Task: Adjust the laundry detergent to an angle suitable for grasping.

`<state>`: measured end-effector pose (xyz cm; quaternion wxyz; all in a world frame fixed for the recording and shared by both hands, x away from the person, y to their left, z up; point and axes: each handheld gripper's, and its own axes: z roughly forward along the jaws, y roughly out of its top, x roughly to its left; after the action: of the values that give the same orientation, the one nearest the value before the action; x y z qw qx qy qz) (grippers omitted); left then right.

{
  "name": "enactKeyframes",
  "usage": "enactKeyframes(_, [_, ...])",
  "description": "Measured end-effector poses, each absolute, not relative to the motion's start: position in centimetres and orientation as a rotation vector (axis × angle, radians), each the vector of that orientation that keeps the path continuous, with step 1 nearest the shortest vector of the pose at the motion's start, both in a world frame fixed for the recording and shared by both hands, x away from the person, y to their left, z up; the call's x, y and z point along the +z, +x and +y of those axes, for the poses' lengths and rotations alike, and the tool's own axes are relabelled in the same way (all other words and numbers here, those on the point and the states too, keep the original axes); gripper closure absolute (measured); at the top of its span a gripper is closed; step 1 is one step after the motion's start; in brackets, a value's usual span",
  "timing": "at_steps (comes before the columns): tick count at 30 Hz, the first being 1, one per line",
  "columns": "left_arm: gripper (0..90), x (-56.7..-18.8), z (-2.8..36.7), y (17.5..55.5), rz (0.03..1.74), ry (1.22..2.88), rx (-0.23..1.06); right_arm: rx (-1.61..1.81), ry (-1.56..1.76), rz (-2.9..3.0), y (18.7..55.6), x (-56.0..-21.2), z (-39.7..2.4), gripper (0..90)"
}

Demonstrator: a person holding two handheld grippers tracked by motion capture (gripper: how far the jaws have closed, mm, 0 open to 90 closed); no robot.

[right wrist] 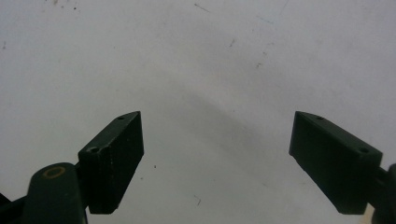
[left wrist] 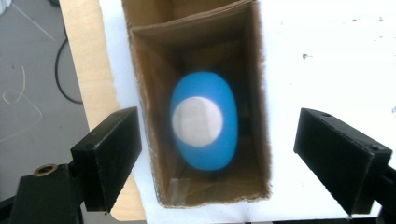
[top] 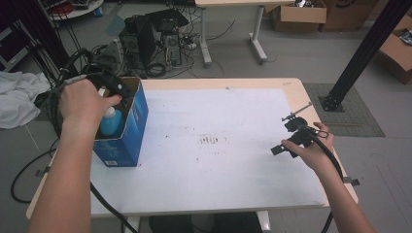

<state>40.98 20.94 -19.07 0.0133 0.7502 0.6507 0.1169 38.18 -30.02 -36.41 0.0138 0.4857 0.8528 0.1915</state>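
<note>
Here the left tongs (left wrist: 217, 154) hang spread above the box (left wrist: 259, 116), clear of the blue bottle (left wrist: 205, 122) standing inside. The right tongs (right wrist: 217, 161) gape empty over the desk (right wrist: 196, 60).

1 blue box (top: 127, 131), 1 blue bottle (left wrist: 204, 120) in it, 2 grippers: left (left wrist: 217, 154), right (right wrist: 217, 158), 1 table (top: 218, 145).

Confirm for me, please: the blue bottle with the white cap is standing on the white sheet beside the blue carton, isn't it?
Not quite. The blue bottle with the white cap stands inside the blue carton, not beside it on the white sheet; the left gripper view looks straight down into the open carton at it.
</note>
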Motion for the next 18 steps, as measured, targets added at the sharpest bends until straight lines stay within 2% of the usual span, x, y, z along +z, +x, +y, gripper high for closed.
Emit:
enactKeyframes(9, [15.2,-18.0,17.1,40.4,1.893,2.411,0.399,0.599,1.495,2.656,38.1,-36.1,-29.8,17.9])
enactKeyframes(18, [14.7,-19.8,12.0,40.3,1.718,2.507,0.354,0.6,1.5,2.655,38.0,-35.8,-29.7,17.7])
